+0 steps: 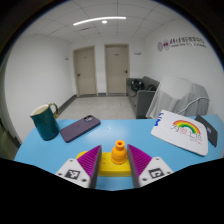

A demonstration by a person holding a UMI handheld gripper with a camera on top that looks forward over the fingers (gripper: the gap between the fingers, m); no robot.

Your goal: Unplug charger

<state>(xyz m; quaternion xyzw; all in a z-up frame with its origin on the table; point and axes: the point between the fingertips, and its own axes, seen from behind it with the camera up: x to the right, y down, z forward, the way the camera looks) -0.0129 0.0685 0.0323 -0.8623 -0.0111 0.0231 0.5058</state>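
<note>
A light blue tabletop (pixel 110 132) with a smooth, matte surface is seen from the gripper (pixel 118 163). Its two fingers are spread apart, each lined with a purple pad (pixel 92 158) and marked with a black-and-white square tag on the outer face. Between the fingers, a small orange and yellow object (pixel 119 153) is seen, rounded on top with a knob-like tip; whether this is the charger cannot be told, nor whether the pads touch it, though narrow gaps appear at either side.

Places are given from this orange object. Beyond it and to the left, a flat purple phone (pixel 79 126) with rounded corners is laid on the tabletop. Further left of the phone, a dark teal glossy mug (pixel 45 121) with a curved handle is stood upright. To the right, a white rectangular card (pixel 183 131) printed with a rainbow is laid flat. Far behind, two pale doors (pixel 101 70) are set in a white wall.
</note>
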